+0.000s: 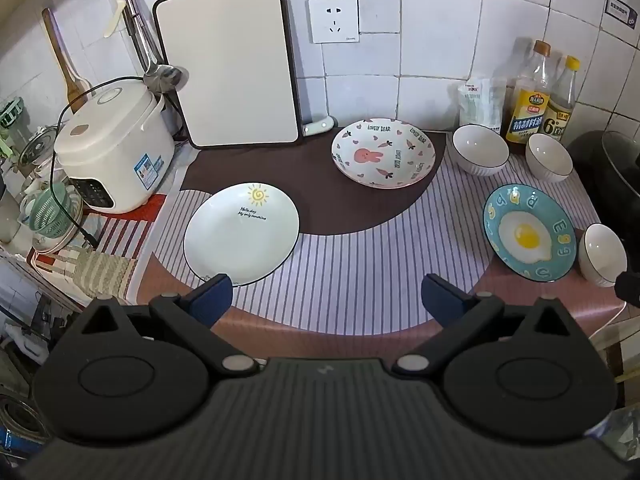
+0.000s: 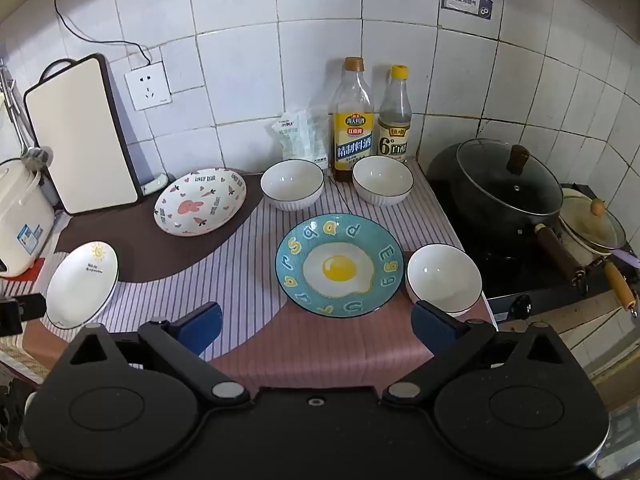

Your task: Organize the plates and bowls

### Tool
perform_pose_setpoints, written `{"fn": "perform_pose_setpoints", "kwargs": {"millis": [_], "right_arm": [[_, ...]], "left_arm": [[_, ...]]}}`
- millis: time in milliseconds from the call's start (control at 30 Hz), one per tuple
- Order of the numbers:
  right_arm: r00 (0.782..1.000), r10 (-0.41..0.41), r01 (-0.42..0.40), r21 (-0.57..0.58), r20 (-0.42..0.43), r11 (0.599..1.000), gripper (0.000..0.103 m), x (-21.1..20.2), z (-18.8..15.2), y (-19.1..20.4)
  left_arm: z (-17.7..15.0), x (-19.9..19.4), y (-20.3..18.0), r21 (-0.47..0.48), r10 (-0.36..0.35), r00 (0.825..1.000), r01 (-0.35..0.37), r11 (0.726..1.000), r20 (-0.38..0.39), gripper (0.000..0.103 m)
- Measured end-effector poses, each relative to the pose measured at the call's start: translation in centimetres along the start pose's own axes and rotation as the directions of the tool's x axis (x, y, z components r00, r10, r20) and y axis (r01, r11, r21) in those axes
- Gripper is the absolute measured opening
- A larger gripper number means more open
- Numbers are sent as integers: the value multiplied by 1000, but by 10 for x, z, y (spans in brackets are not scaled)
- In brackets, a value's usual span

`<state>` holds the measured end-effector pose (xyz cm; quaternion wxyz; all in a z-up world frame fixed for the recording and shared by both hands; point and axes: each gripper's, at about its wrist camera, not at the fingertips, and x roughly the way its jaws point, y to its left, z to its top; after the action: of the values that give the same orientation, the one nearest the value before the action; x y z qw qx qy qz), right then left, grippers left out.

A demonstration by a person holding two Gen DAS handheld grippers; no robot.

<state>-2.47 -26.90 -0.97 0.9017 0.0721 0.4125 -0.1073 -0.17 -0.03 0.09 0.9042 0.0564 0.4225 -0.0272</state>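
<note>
Plates and bowls lie spread singly over a striped countertop mat [image 2: 240, 272], none stacked. The sun plate [image 1: 241, 233] has its near rim partly covered by the left gripper's [image 1: 326, 294] left pad in the left wrist view; in the right wrist view it sits far left, its lettering too small to read. The rabbit plate [image 1: 384, 153] lies further back, near the leaning cutting board [image 1: 226, 64]. The egg plate [image 2: 339, 265] lies just ahead of the right gripper [image 2: 316, 322], between its spread fingers, with a white bowl [image 2: 444, 278] just beside its right edge and close to the right pad. Two more white bowls [image 2: 292, 184] [image 2: 382, 186] stand behind, in front of two bottles [image 2: 352, 120] whose labels are only partly legible. The third bowl is partly cut off by a dark object at the left view's right edge. Both grippers hover wide open over the mat, holding nothing. A lidded black pan [image 2: 508, 188] sits on the stove at right; a rice cooker [image 1: 114, 148] stands at left.
</note>
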Motion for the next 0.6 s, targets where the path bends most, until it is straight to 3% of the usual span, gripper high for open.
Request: {"fn": "perform_pose_setpoints", "kwargs": {"millis": [233, 600], "right_arm": [[1000, 4, -5, 21, 4, 1000, 102, 6, -7, -2], [1000, -2, 2, -49, 2, 999, 102, 8, -15, 3]], "left_arm": [[-2, 0, -1, 12, -20, 1000, 20, 1000, -2, 101], [-2, -4, 3, 33, -41, 999, 41, 999, -9, 101]]}}
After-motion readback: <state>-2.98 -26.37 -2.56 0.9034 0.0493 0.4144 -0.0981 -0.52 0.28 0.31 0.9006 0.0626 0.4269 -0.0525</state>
